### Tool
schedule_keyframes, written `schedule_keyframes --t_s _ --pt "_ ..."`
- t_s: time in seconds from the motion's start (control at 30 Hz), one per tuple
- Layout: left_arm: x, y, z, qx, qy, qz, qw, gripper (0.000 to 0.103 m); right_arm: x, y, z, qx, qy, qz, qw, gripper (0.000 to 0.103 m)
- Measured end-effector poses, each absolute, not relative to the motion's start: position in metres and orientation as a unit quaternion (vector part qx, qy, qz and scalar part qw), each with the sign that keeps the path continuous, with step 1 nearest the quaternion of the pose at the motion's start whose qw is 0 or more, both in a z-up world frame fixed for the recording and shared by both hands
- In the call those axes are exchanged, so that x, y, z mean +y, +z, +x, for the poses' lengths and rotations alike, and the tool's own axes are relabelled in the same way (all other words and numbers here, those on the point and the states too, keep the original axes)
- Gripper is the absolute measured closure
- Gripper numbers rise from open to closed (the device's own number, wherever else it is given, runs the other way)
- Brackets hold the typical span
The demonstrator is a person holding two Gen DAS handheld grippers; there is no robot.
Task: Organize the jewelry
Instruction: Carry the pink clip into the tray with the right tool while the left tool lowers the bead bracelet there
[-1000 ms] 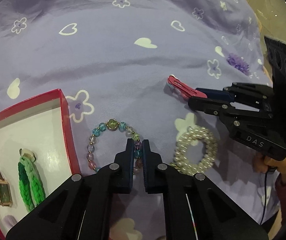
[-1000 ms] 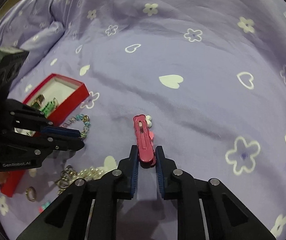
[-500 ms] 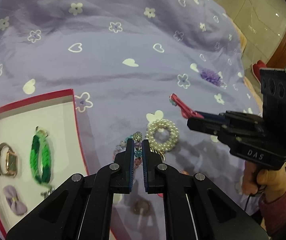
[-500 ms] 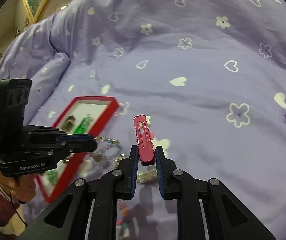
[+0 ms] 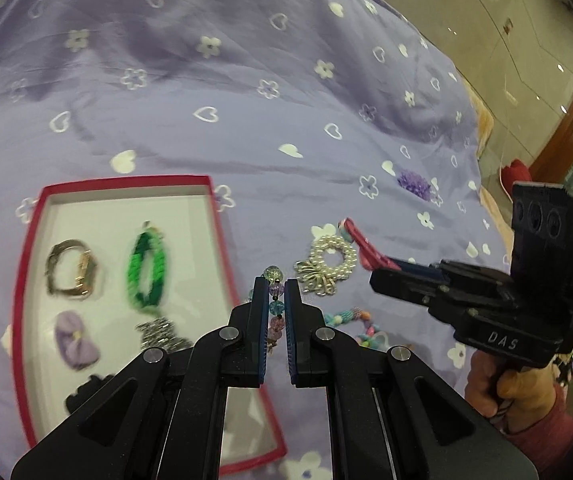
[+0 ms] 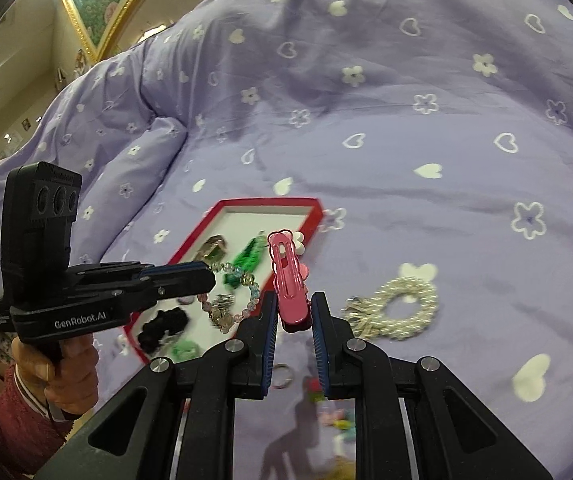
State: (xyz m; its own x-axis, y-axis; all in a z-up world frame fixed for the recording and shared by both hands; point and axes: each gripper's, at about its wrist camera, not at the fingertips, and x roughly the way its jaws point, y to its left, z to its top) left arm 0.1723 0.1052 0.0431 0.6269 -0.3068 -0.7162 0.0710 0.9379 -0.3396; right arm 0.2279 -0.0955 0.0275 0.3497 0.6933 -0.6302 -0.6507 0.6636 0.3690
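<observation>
Landmark: red box, open, white-lined, on the purple bedspread.
Left gripper: jaws closed on the glass-bead bracelet; it hangs in a loop just off the box's right rim.
Right gripper: jaws clamped on the base of the pink hair clip, clip standing up past the tips, right of the box.
Change: a second ago bracelet and clip lay low by the bedspread; both are now lifted and carried toward the box, which shows whole.
Meaning: both pickups look done; dropping them in the box is likely next.
In box: watch, green braided band, lilac bow, dark pieces too blurred to name.
Right of box: pearl bracelet; nearer, small pastel bits half hidden by the fingers.
Far right: purple scrunchie, well apart from the box.
</observation>
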Motion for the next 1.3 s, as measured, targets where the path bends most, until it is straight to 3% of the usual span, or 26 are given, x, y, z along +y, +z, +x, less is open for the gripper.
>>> schedule_keyframes --t_s 0.57,1.3 --pt "0.171 0.030 0.138 0.414 -0.064 -0.180 0.890 0.097 -0.016 -0.002 0.189 0.429 0.442 0.006 0.788 0.086" --pt "0.242 -0.034 0.126 0.451 0.004 -0.230 0.862 0.097 0.055 -0.044 0.191 0.470 0.410 -0.093 0.776 0.086"
